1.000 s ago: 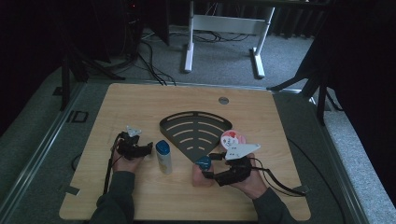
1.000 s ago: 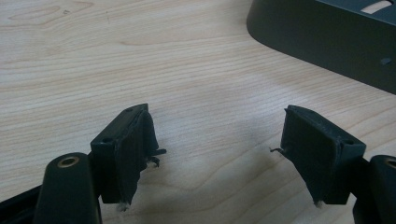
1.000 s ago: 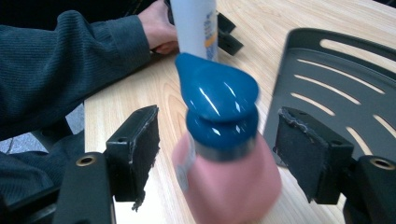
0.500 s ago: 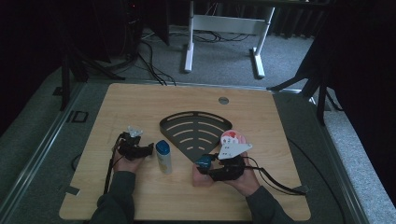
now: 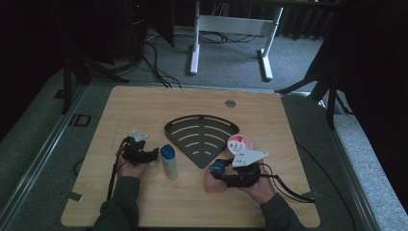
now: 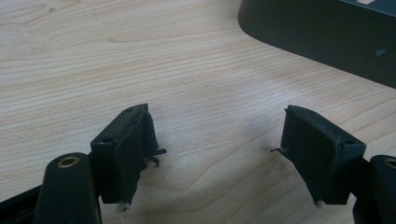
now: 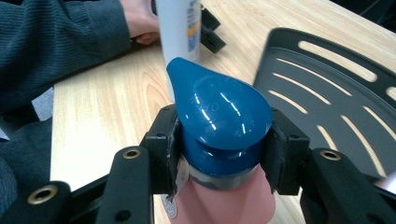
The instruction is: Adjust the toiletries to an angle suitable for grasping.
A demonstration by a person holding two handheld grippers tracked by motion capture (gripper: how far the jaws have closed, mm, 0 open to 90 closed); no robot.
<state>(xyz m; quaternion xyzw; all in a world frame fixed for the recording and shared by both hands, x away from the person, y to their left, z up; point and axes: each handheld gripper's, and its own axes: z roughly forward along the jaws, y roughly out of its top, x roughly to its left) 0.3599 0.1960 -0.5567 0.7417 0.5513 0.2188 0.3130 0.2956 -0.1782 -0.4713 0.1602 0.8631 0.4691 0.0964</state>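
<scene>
1. The right gripper (image 5: 222,174) lies low over the near right part of the wooden table (image 5: 288,125), held in the person's right hand (image 5: 257,185). Its jaws are closed on the neck of a pink bottle with a blue teardrop cap (image 7: 219,126), one pad pressing each side just under the cap.
2. In the high view that pink bottle (image 5: 214,177) sits at the gripper's tip, its blue cap pointing toward the black slotted tray (image 5: 202,137).
3. The tray, fan-shaped, lies just ahead of the right gripper and to its far side; a round red-and-white tub (image 5: 236,143) rests at the tray's right edge, just behind the gripper's grey plate.
4. The left gripper (image 5: 153,155) rests near the table's near left, held in the left hand (image 5: 131,168). Its jaws stand wide apart with only bare wood between them, gripping nothing (image 6: 215,140).
5. A white bottle with a blue top (image 5: 168,161) stands just beyond the left gripper's tips, between the two grippers.
6. From the left gripper view, the tray's dark edge (image 6: 327,37) lies ahead and to the right of the jaws.
</scene>
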